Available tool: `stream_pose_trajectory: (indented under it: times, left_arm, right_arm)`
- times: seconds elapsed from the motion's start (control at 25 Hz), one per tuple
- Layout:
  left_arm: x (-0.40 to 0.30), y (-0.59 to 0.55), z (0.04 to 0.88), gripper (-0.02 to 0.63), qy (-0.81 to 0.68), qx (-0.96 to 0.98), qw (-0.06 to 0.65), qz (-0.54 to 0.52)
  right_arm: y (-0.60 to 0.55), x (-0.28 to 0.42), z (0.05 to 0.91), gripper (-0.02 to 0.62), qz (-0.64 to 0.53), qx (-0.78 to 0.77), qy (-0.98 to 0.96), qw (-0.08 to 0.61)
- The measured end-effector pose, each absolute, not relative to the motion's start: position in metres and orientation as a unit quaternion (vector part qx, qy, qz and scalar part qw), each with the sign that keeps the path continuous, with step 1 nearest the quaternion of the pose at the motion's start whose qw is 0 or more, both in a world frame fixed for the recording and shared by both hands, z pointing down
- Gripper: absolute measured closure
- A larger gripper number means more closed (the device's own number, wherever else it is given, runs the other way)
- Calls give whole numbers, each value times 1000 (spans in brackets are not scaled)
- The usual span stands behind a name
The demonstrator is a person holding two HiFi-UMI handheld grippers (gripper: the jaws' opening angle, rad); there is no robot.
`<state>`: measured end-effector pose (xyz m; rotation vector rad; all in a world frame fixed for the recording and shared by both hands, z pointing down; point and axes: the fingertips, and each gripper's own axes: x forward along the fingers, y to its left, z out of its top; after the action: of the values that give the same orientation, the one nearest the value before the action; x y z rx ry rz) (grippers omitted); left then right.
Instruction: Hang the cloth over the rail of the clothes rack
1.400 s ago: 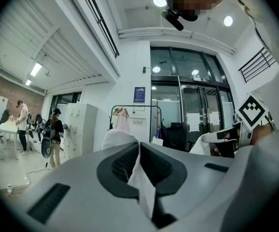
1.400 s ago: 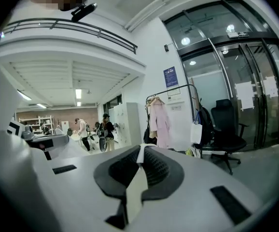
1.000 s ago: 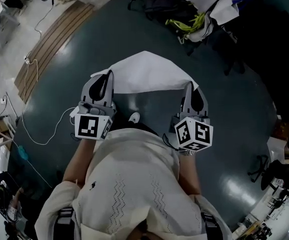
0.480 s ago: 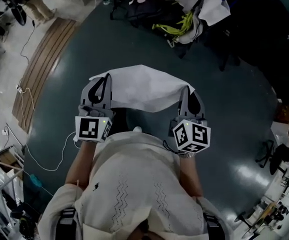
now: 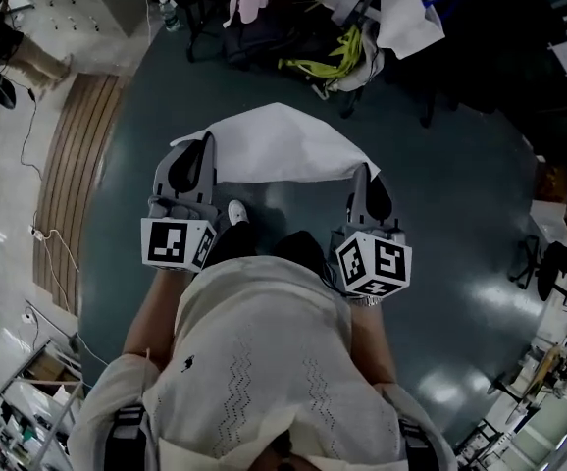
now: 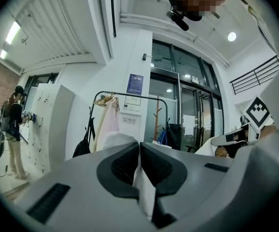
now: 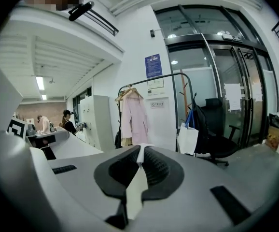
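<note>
- Left gripper (image 5: 206,147): jaws clamped on one corner of the white cloth (image 5: 276,143).
- Right gripper (image 5: 365,172): jaws clamped on the opposite corner.
- The cloth is spread between them, above the dark floor (image 5: 460,199).
- The clothes rack (image 7: 154,79) stands well ahead, with a pink garment (image 7: 133,120) hanging on it.

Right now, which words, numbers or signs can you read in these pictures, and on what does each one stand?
No text can be read.
Blue rectangular notice on the white pillar: print too small.
White sheet and small white label below it: blurred.
White paper sheets on the glass door: too small.
Black-and-white square markers: patterns only, no words.
</note>
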<state>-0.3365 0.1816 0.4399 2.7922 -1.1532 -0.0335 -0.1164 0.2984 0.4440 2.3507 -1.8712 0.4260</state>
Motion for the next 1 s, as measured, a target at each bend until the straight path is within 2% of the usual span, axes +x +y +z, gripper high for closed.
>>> stream_pose_trajectory:
  times: [0.6,1.0]
  left_arm:
    - [-297,56,460,588,-387,920,67,8]
    - [-193,-79,439,588,-409,912,29,29]
  right_arm:
    - [182,-53,472,572,159,786,-595,52]
    - [30,60,475,572,163,770,-617,30]
